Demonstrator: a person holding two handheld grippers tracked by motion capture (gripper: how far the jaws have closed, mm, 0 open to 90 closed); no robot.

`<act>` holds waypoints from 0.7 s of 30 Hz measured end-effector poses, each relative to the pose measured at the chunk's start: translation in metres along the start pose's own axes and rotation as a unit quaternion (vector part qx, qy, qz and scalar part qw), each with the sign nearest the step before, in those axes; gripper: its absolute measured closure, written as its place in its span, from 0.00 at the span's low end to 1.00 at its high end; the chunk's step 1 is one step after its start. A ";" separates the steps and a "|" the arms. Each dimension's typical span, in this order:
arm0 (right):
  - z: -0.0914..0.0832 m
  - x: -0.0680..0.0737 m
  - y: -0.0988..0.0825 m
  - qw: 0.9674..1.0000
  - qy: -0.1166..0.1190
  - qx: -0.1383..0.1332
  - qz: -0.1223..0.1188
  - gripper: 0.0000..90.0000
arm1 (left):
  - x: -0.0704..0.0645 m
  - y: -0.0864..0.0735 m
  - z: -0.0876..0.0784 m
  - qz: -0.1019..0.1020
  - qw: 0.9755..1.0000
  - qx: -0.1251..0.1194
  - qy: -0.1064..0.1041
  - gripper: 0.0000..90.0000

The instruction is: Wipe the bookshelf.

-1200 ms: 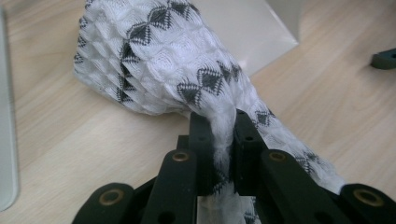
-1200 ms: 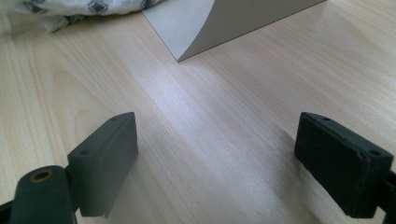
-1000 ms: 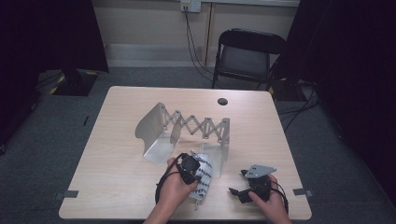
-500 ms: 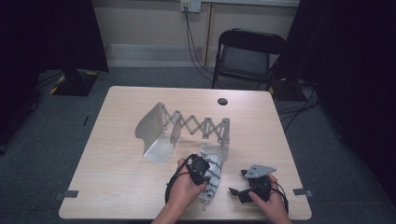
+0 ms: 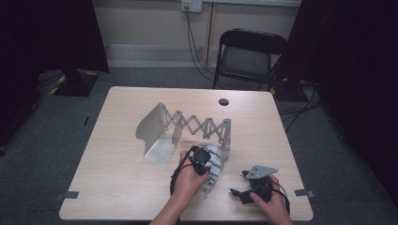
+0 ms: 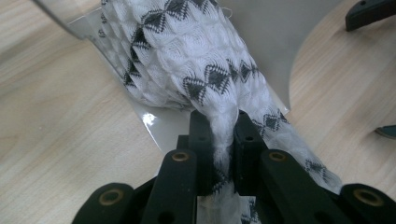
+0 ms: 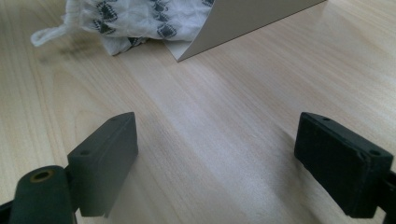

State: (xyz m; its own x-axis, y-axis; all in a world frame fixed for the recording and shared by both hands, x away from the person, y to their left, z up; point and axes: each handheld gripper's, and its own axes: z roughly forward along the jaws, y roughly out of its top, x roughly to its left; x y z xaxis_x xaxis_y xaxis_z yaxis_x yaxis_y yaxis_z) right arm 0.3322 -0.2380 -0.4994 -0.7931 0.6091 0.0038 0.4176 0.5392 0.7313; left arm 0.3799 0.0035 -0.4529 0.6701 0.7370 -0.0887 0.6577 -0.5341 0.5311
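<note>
From above: at a pale wooden table [image 5: 117, 187], a person's left gripper [image 5: 202, 157] clamps a white cloth with black diamond marks [image 5: 215, 164], lifted beside the right-hand plate of a grey metal rack [image 5: 187, 129] whose two end plates are joined by a scissor lattice. The right gripper [image 5: 248, 185] rests near the table's front edge, apart from the cloth. A folding chair [image 5: 248, 56] stands beyond the table.

Along the left gripper [image 6: 219, 140]: the jaws stand narrow, pinching a bunched fold of the cloth [image 6: 187, 60], which drapes against the grey plate [image 6: 275, 42]. The grip looks to take only a thin ridge of fabric; a tug could pull it free, and the cloth would drop short of the rack. The loose end trailing down past the jaws might also snag on the plate's edge and drag the light rack across the table.

Along the right gripper [image 7: 215, 154]: its jaws are spread wide over bare wood with nothing between them. The cloth [image 7: 135, 23] lies crumpled at the foot of the plate [image 7: 247, 18], a stray corner reaching out. With this gripper idle, nothing steadies the rack, so any pull from the other side would likely shift it.
</note>
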 end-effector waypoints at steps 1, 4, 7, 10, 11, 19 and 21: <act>0.000 0.000 0.000 1.000 0.000 0.000 0.000 0.14 | 0.001 0.000 -0.001 0.002 1.000 0.001 0.001 0.90; 0.000 0.000 0.000 1.000 0.000 0.000 0.000 0.14 | 0.002 -0.001 -0.003 -0.003 1.000 -0.005 0.000 0.90; 0.000 0.000 0.000 1.000 0.000 0.000 0.000 0.14 | 0.001 -0.005 -0.005 -0.005 1.000 -0.006 -0.008 0.90; 0.001 0.000 0.000 1.000 -0.005 -0.001 0.004 0.14 | 0.000 -0.009 -0.006 -0.003 1.000 -0.006 -0.009 0.90; 0.001 0.001 0.001 1.000 -0.009 0.001 0.008 0.14 | 0.000 -0.010 -0.007 -0.002 1.000 -0.006 -0.011 0.90; 0.006 0.008 0.010 0.999 -0.020 -0.003 0.034 0.20 | 0.003 -0.013 -0.018 -0.004 1.000 -0.013 -0.010 0.90; 0.008 0.008 0.014 0.998 -0.017 -0.013 0.052 0.22 | 0.004 -0.014 -0.020 -0.002 1.000 -0.011 -0.007 0.90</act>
State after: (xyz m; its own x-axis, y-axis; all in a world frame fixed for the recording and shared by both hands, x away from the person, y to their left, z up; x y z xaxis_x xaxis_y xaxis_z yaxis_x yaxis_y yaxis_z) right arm 0.3353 -0.2207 -0.4941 -0.7305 0.6805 0.0573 0.4849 0.4578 0.7452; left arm 0.3670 0.0224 -0.4435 0.6732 0.7323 -0.1028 0.6521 -0.5223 0.5496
